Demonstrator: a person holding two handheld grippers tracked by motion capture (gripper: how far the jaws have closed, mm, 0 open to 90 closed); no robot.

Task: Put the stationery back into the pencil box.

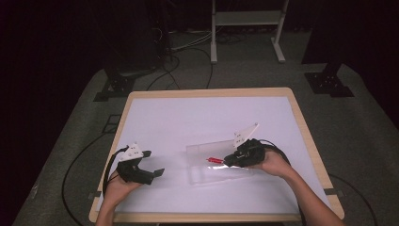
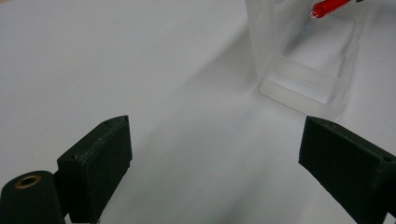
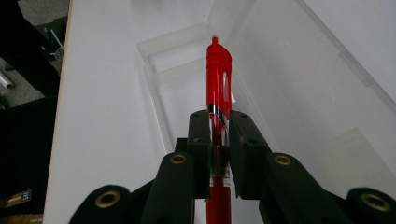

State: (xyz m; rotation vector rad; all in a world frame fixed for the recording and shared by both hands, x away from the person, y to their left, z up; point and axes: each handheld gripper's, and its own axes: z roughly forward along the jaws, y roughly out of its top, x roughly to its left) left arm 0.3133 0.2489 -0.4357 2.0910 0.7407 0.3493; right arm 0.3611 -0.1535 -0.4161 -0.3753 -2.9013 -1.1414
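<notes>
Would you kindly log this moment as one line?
right gripper: shut on red pen | above clear case | left gripper: open, empty

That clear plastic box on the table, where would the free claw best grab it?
Judging by its pose, the near end wall of the clear box, coming in level from the left claw side. That short wall faces the open claw and looks thin enough to pinch, while the right claw holds the red pen over the far part.

Left claw [image 2: 212, 158] agape, right claw [image 3: 218, 135] clamped.
</notes>
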